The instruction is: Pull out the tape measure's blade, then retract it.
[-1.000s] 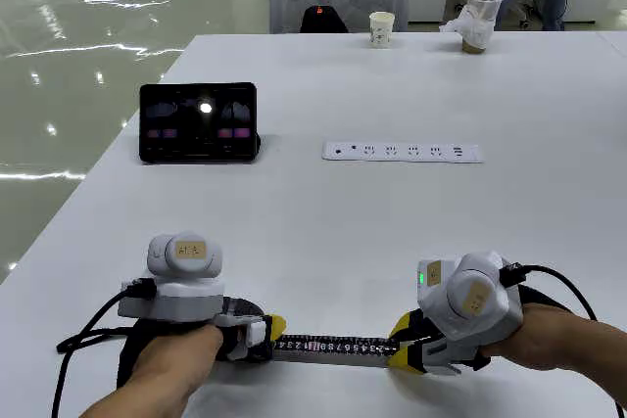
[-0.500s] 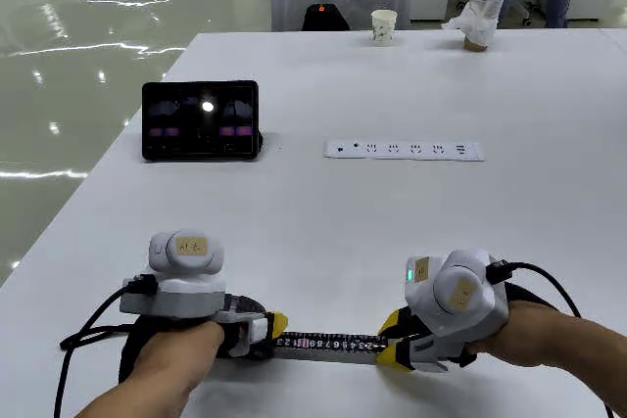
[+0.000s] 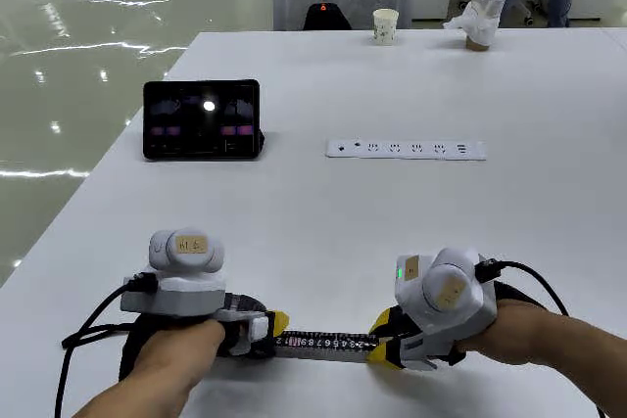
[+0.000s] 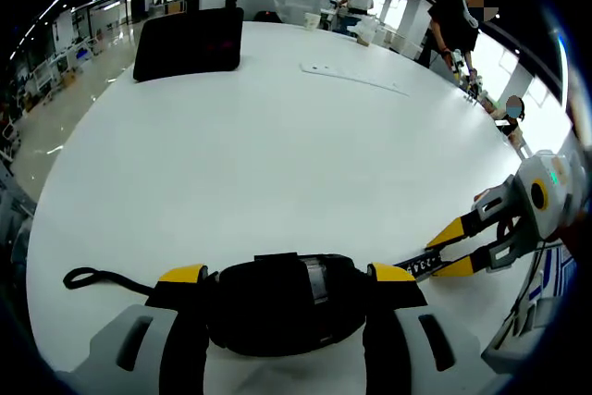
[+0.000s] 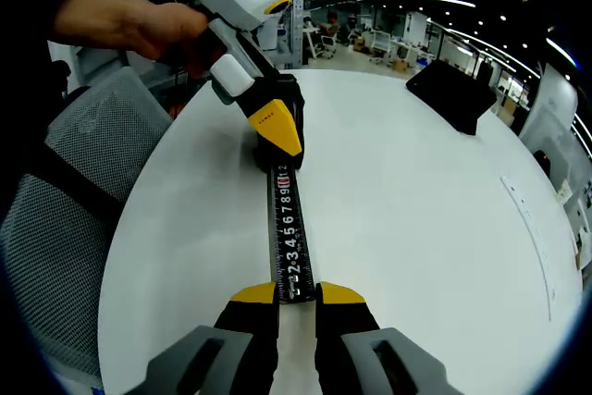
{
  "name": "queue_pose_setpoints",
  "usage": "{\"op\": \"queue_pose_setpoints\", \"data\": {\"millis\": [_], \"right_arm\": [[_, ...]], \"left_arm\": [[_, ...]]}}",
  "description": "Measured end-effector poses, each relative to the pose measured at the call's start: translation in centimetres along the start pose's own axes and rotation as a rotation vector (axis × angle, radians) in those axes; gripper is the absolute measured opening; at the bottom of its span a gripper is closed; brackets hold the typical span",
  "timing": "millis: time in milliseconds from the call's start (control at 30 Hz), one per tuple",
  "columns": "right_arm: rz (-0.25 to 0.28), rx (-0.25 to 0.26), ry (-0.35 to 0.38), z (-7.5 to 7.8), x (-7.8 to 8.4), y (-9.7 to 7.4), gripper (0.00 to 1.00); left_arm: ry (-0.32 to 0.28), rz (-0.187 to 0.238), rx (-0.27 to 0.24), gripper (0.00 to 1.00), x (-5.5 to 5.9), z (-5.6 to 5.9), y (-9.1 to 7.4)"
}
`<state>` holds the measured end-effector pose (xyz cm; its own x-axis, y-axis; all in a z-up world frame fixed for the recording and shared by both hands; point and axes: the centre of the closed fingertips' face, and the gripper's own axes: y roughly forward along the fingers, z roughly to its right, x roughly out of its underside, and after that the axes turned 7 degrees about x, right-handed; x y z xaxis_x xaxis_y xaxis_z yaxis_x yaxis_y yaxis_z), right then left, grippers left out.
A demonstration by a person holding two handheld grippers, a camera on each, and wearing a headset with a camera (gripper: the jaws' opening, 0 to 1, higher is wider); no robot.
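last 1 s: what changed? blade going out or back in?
The right gripper, jaws shut on the blade, moved left toward the left gripper. Less blade shows between them, so it appears to be going back in. Nothing was taken hold of or let go. The left gripper stayed in place, clamped on the tape measure. The tablet and power strip did not move.
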<state>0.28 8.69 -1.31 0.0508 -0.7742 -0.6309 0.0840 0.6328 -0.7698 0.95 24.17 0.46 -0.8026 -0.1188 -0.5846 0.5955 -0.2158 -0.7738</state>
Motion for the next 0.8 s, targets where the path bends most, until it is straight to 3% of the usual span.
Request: {"op": "queue_pose_setpoints", "data": {"millis": [800], "right_arm": [[0.030,-0.015,0.005,-0.3,-2.1,1.7,0.12]], "left_arm": [[-0.007,-0.003,0.011,0.64,0.0,0.0,0.0]]}}
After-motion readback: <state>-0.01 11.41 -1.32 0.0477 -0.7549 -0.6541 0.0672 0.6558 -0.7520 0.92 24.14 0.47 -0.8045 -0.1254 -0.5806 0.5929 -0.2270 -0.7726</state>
